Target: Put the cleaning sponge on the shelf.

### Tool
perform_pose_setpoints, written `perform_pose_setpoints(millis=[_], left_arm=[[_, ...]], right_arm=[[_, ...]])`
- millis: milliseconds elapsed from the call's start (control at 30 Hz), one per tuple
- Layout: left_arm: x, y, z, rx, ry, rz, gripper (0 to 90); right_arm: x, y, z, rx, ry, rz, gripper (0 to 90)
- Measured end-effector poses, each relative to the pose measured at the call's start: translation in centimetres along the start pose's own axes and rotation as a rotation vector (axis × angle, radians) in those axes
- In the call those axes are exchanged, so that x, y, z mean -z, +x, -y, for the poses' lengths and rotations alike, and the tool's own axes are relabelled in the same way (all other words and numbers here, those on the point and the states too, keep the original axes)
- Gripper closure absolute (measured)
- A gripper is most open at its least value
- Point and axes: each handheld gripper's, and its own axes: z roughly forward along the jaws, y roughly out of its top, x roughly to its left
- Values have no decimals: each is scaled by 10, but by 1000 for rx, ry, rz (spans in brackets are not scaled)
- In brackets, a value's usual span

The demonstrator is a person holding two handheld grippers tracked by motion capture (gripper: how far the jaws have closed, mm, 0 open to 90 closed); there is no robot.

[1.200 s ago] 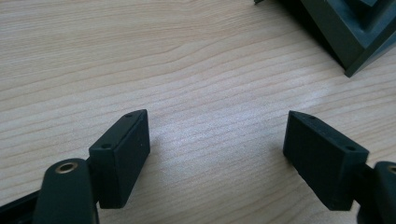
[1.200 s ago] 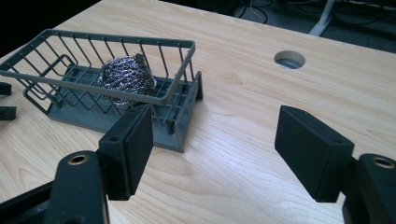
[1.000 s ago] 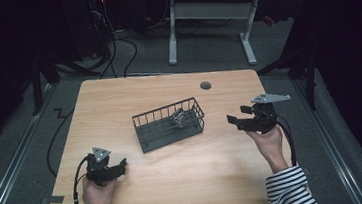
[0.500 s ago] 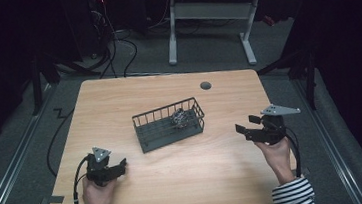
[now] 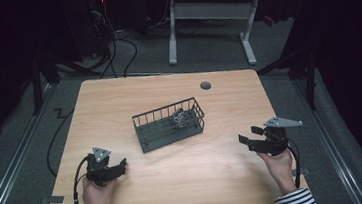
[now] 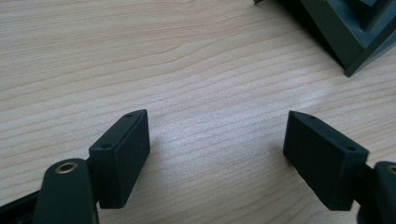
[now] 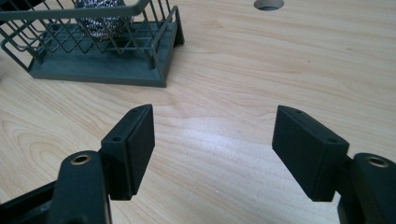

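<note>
Jaws apart and empty, the left hand-held gripper (image 5: 117, 167) rests on the surface (image 5: 168, 90). Mid-surface, the wire basket (image 5: 168, 125) holds a steel scourer (image 5: 179, 118). At right, the right hand-held gripper (image 5: 245, 141), jaws just closing, stands apart, empty.

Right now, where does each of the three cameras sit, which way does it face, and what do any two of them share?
High view: above the person's side, looking forward and down on the table; both hands, striped sleeves, left gripper and right gripper show.
Left gripper view: rides the left gripper, low over the wood, facing the basket's corner; its two jaws stand apart.
Right gripper view: rides the right gripper, facing the basket with the steel scourer; jaws apart, empty, lately closing somewhat.
Shared: high view and right gripper view both show the basket, the scourer and the table's round hole.
</note>
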Motion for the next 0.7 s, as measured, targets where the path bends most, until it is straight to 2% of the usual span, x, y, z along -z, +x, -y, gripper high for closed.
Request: perform_pose_setpoints(millis=[700], left_arm=[[0, 0, 0, 0, 0, 1, 230]], right_arm=[[-11, -8, 41, -55, 40, 20, 311]])
